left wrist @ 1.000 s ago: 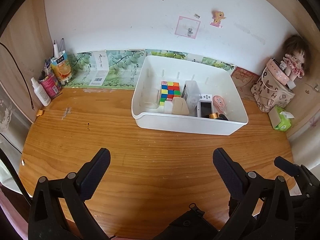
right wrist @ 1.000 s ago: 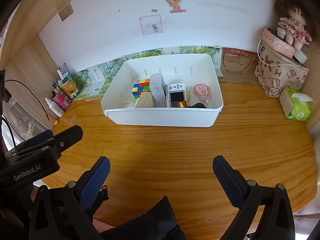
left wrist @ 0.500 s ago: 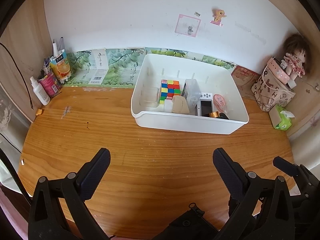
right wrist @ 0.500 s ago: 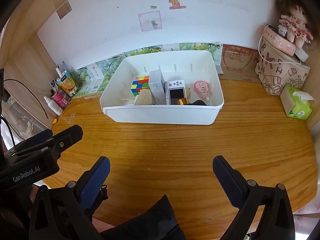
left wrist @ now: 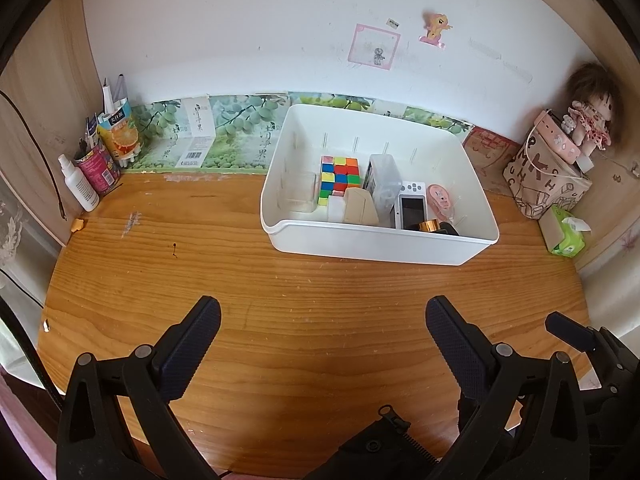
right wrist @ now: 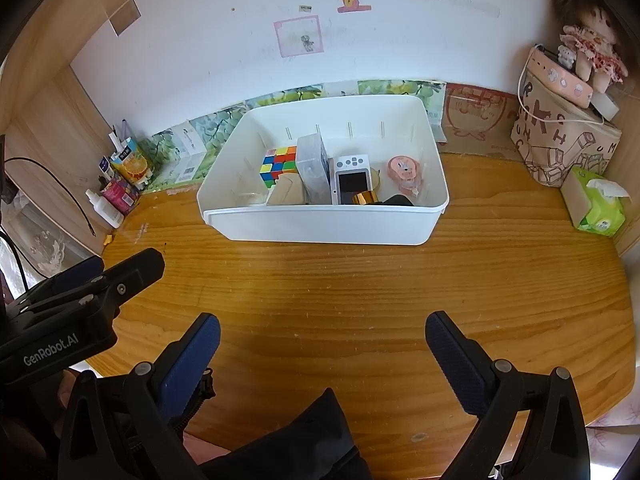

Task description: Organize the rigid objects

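Little has shifted over the last second: both cameras have drifted only slightly, so the white bin (left wrist: 376,246) sits a touch lower in the right wrist view, and nothing on the tabletop (left wrist: 280,320) has changed place.

Left claw (left wrist: 322,334) and right claw (right wrist: 322,346) hang above bare wood with fingers spread wide apart, neither gripping anything.

Ahead at 12 o'clock the bin stands against the back wall, already carrying the rigid objects: a colour cube (left wrist: 338,178) toward its 10 o'clock corner, a clear plastic case (left wrist: 384,184) just beside it, a tan wedge-shaped piece (left wrist: 360,212) in front, a white handheld device (left wrist: 412,206) near the middle, a pink tape dispenser (left wrist: 440,200) toward 2 o'clock, and a gold-banded item (left wrist: 430,225) with something black beside it at the front wall.

No loose object shows on the open wood between claws and bin. By that reading the sorting looks essentially complete; any remaining work would be tidying inside the bin, whose slotted walls carry no visible dividers.
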